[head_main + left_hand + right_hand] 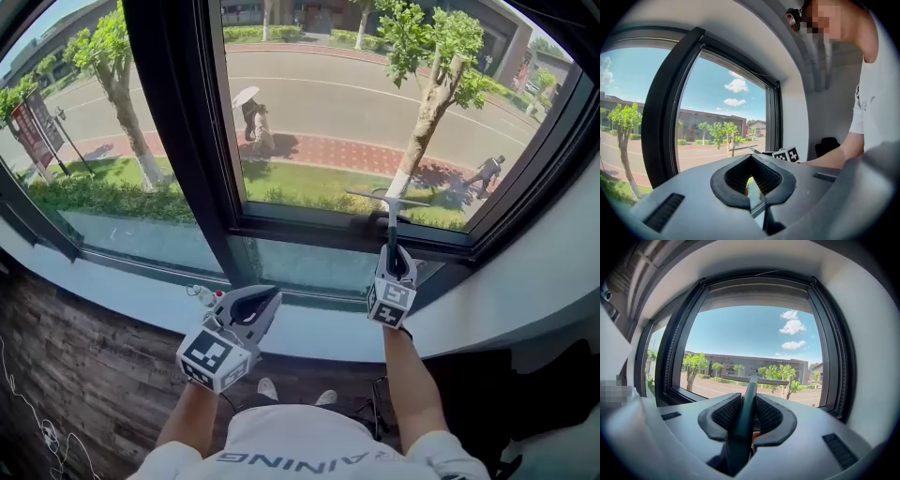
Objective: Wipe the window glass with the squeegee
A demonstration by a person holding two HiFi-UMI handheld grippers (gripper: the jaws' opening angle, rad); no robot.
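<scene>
The squeegee (pixel 388 200) has a thin dark blade and a dark handle. My right gripper (pixel 395 255) is shut on that handle and holds it up toward the right window pane (pixel 375 94). The blade lies level, low on the glass, just above the bottom frame. In the right gripper view the handle (pixel 744 420) runs between the pads to the blade (pixel 754 380). My left gripper (pixel 258 302) hovers over the sill, open, with nothing between its pads (pixel 778 180). From the left gripper view I see the blade (pixel 743 148) and the right gripper's marker cube (pixel 786 154).
A thick black mullion (pixel 178 131) separates the right pane from a left pane (pixel 75 112). A white sill (pixel 122 286) runs under the window above a dark plank wall (pixel 84 375). A small white item with a red knob (pixel 208 294) sits beside my left gripper.
</scene>
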